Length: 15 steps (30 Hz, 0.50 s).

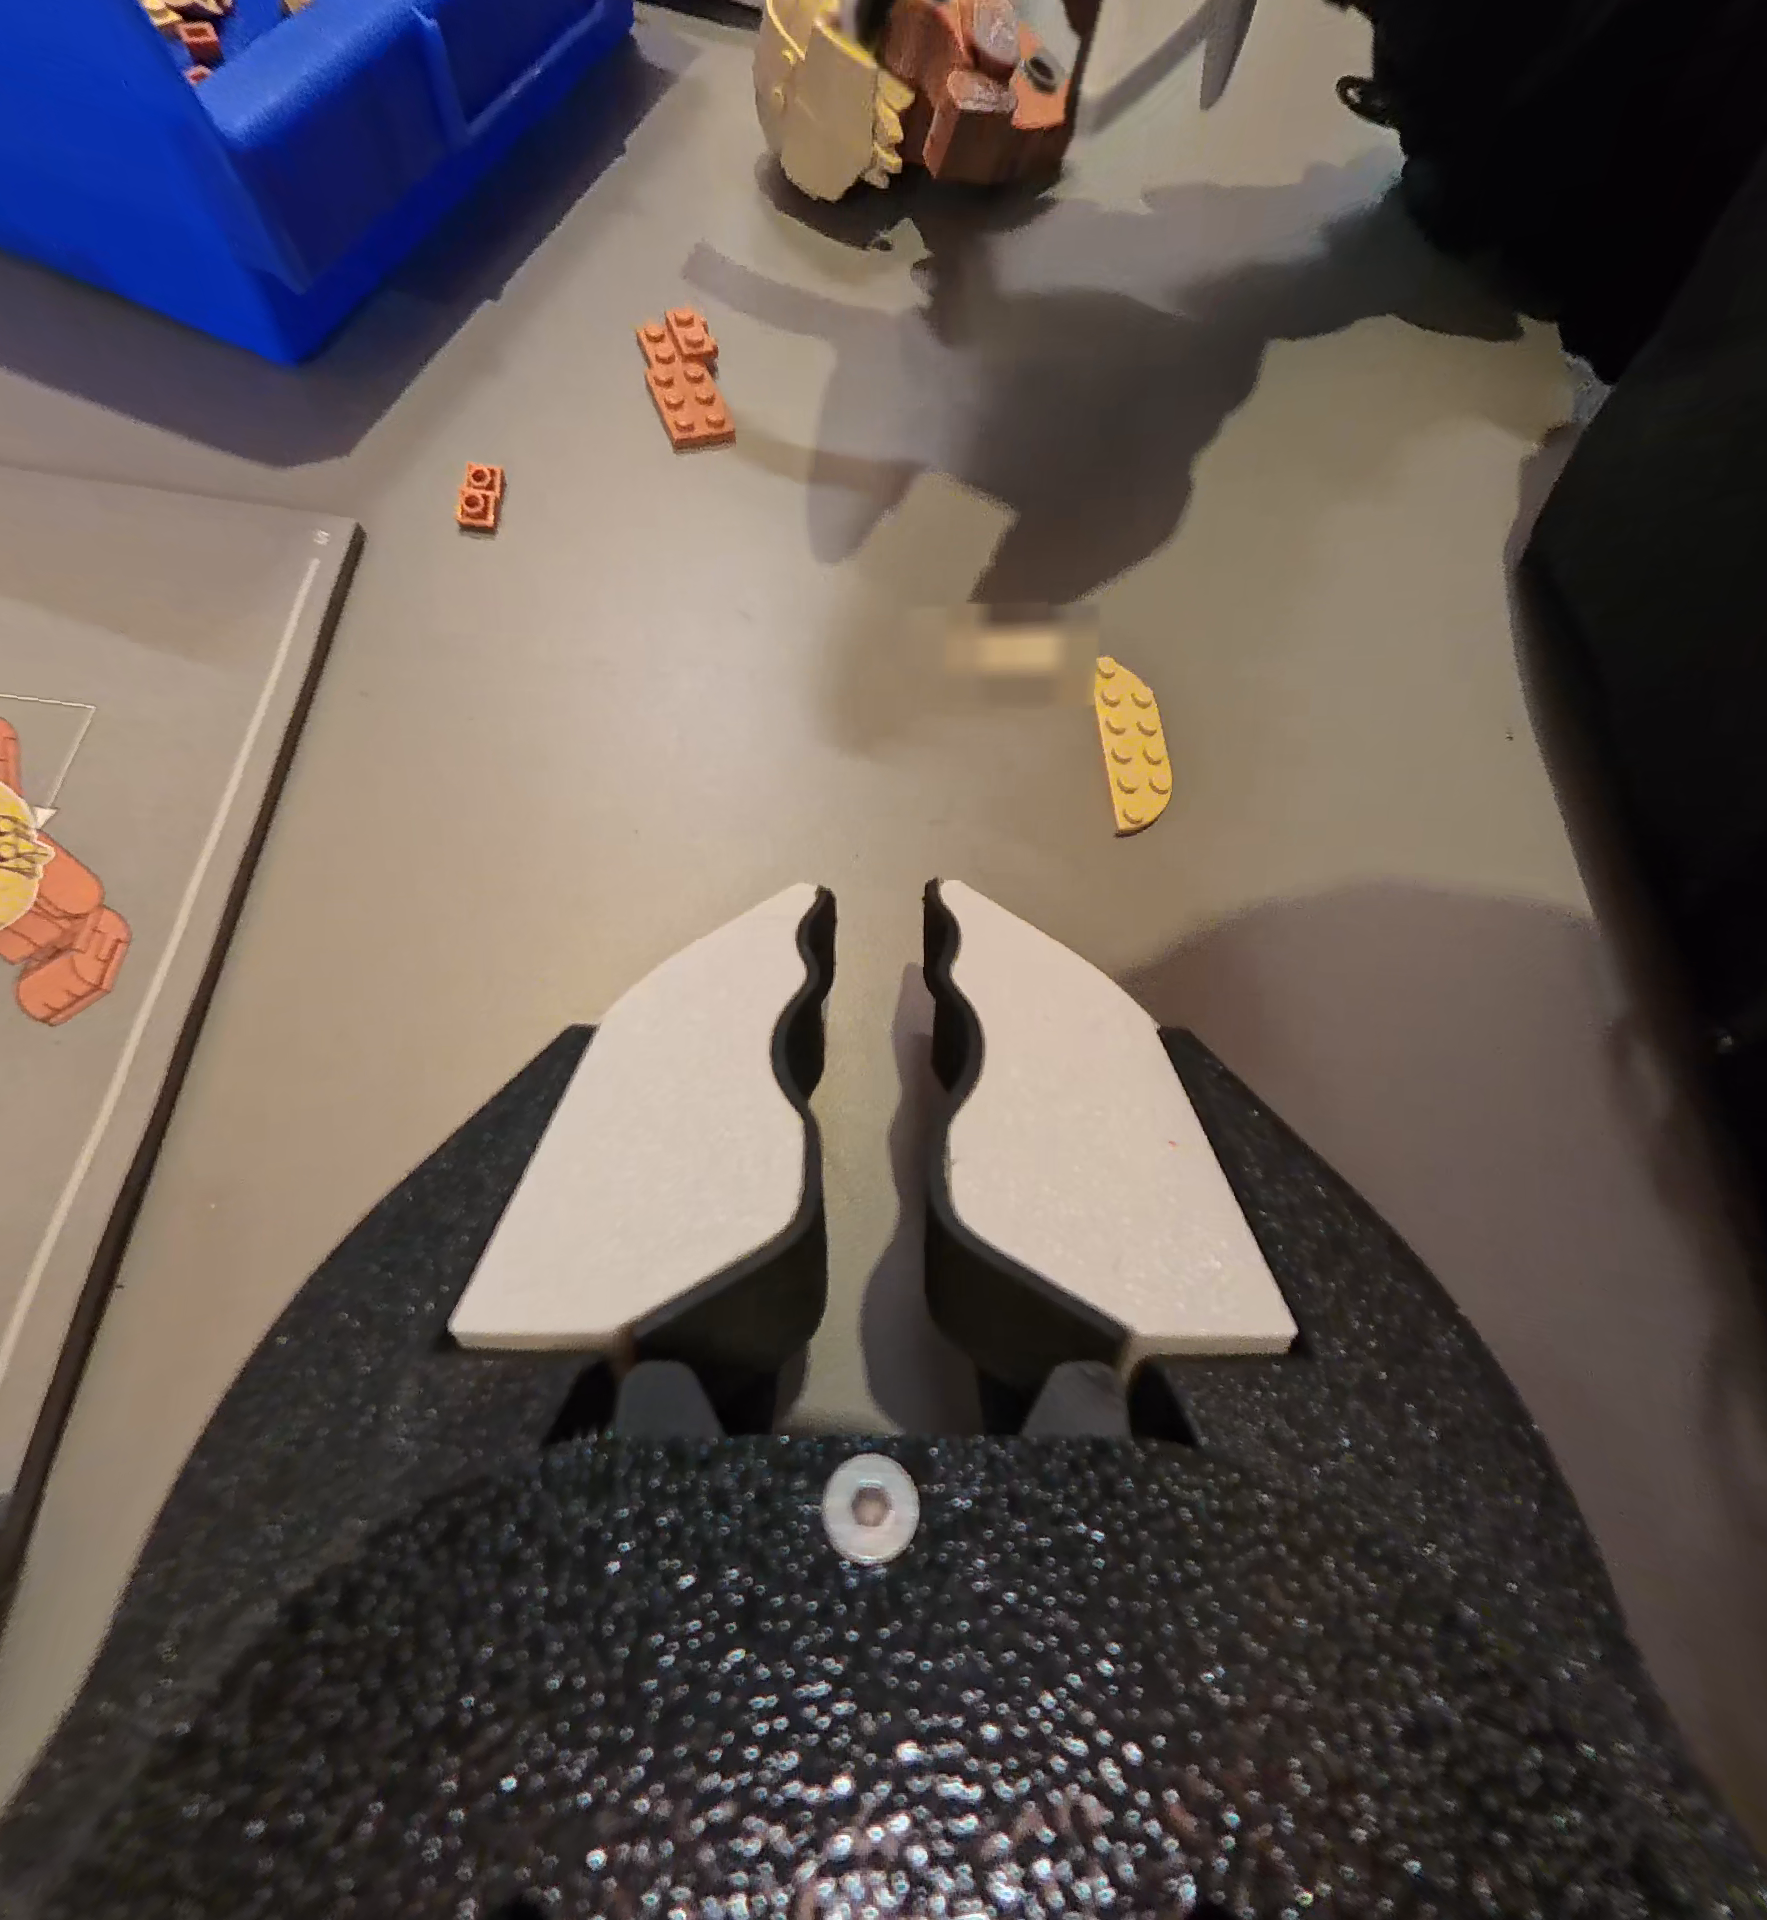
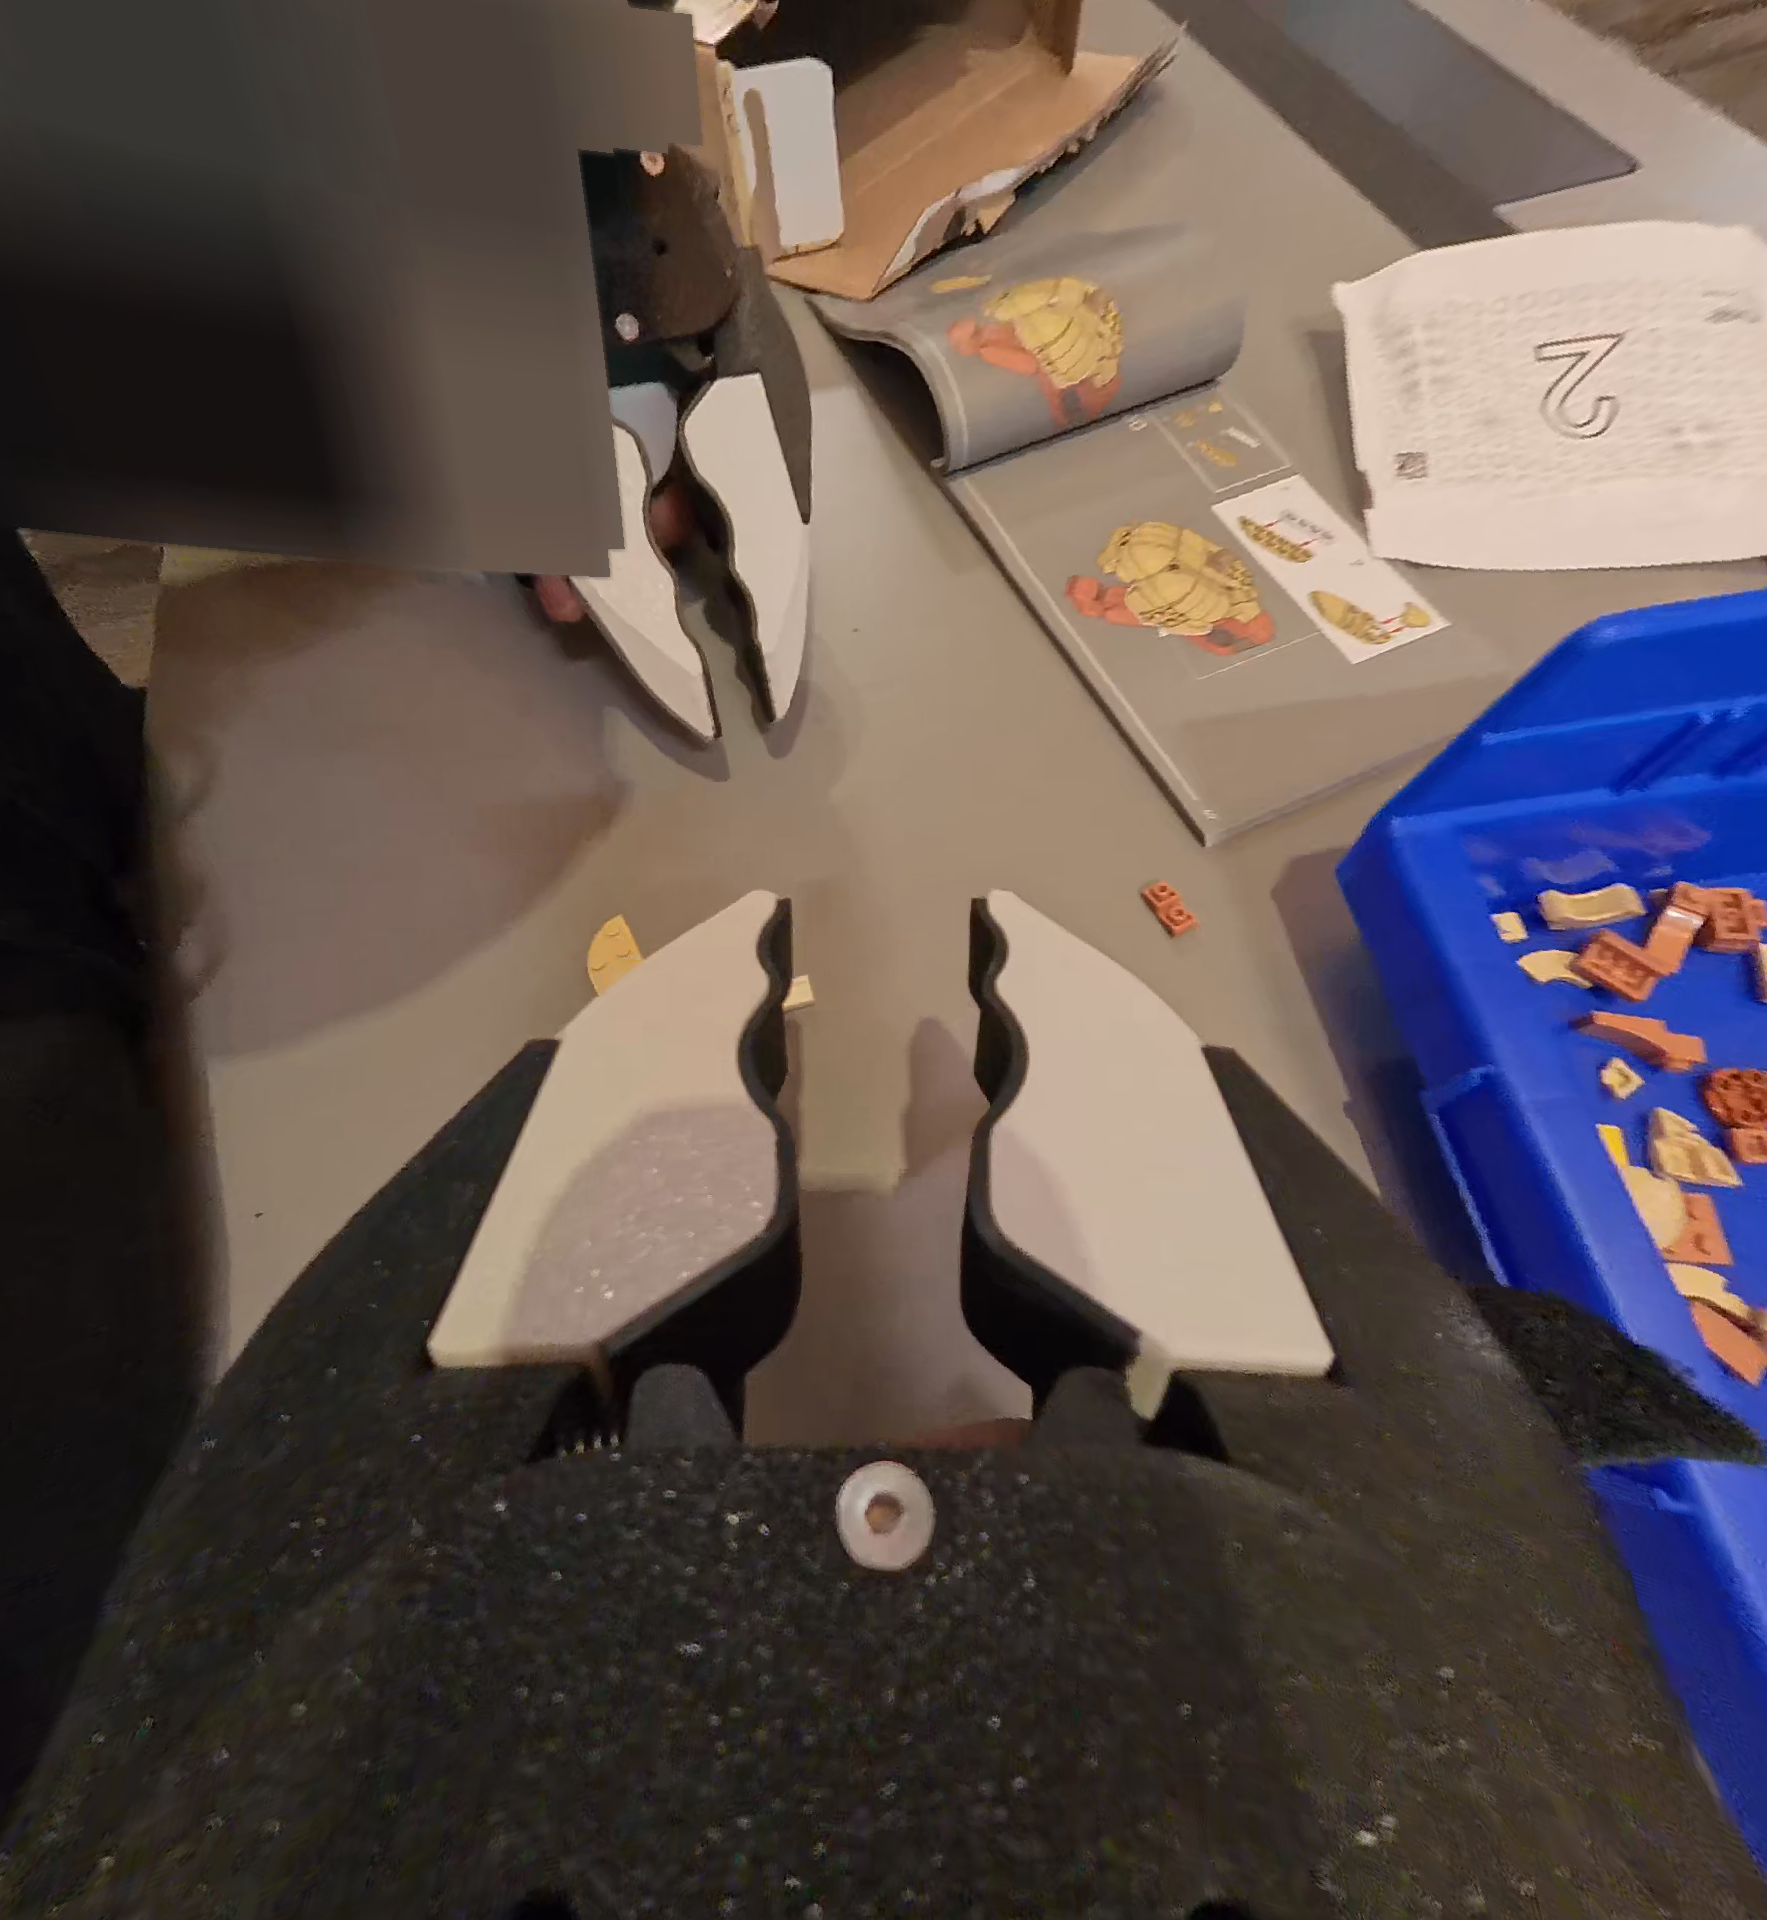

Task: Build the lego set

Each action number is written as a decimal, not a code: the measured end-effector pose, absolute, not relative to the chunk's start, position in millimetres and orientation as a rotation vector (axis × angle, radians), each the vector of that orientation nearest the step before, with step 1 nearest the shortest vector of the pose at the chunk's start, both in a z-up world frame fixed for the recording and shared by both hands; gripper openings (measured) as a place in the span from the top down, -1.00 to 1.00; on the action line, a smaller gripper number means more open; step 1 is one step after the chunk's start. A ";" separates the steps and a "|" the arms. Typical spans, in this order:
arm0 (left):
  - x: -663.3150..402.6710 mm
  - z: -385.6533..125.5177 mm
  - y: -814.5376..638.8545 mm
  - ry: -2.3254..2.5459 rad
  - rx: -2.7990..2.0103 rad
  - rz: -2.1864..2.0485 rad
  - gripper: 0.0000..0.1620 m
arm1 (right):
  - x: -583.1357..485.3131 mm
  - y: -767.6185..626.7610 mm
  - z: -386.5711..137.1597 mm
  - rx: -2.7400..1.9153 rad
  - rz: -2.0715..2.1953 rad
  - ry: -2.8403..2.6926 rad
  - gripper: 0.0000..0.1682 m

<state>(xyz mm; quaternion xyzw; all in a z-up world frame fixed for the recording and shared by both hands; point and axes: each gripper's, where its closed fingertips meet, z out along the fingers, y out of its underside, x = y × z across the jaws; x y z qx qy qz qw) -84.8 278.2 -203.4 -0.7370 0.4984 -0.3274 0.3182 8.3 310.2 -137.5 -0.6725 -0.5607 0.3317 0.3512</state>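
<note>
- The left gripper (image 1: 879, 904) is hovering over the grey table (image 1: 567, 831). Its two fingers are sitting a small gap apart, and nothing is sitting between them.
- The right gripper (image 2: 879, 925) is hanging over the same table with a wider gap. It is holding nothing too.
- A curved yellow plate (image 1: 1133, 746) is lying flat just ahead of the left gripper, a bit to the right. In the right wrist view, the right gripper's finger is hiding most of it, so only a rounded end is showing.
- A blurred patch is sitting just beside the yellow plate, so that spot is hard to make out.
- A big orange plate (image 1: 687, 379) and a small orange plate (image 1: 481, 497) are lying farther off on the table, apart from each other.
- The half-built model (image 1: 910, 94), tan and brown, is standing at the far edge of the left wrist view. The top edge is cutting it off.
- The blue bin (image 2: 1481, 883) is holding many loose tan and brown pieces. The picture edges are cutting the bin off.
- The instruction book (image 2: 1118, 436) is lying open near the bin.
- A large blurred patch is covering the upper left of the right wrist view and hiding part of the left gripper.
</note>
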 end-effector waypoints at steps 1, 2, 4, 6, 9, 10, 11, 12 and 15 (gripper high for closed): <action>-84.8 -203.4 278.5 1.308 -1.941 -0.865 0.81 | 10.7 312.0 -135.5 -1.737 0.849 -1.441 0.62; -85.0 -203.4 278.8 1.306 -1.945 -0.868 0.81 | 12.9 313.5 -133.9 -1.734 0.842 -1.432 0.62; -85.0 -203.8 279.1 1.303 -1.951 -0.872 0.81 | 16.8 315.8 -132.2 -1.735 0.834 -1.419 0.63; -84.9 -204.3 279.3 1.302 -1.957 -0.876 0.81 | 19.7 317.6 -131.9 -1.735 0.826 -1.411 0.63; -85.0 -204.3 279.4 1.300 -1.960 -0.882 0.81 | 23.7 320.9 -133.1 -1.741 0.803 -1.402 0.63; -85.0 -204.1 279.3 1.299 -1.960 -0.884 0.81 | 24.9 322.1 -133.5 -1.742 0.796 -1.399 0.63; -85.1 -204.1 279.3 1.299 -1.959 -0.886 0.81 | 26.0 323.0 -133.5 -1.744 0.793 -1.395 0.63; -85.0 -203.9 279.1 1.299 -1.959 -0.887 0.81 | 27.1 324.2 -133.2 -1.744 0.790 -1.388 0.63; -85.0 -203.9 278.8 1.302 -1.957 -0.888 0.81 | 31.7 328.9 -132.3 -1.745 0.768 -1.367 0.64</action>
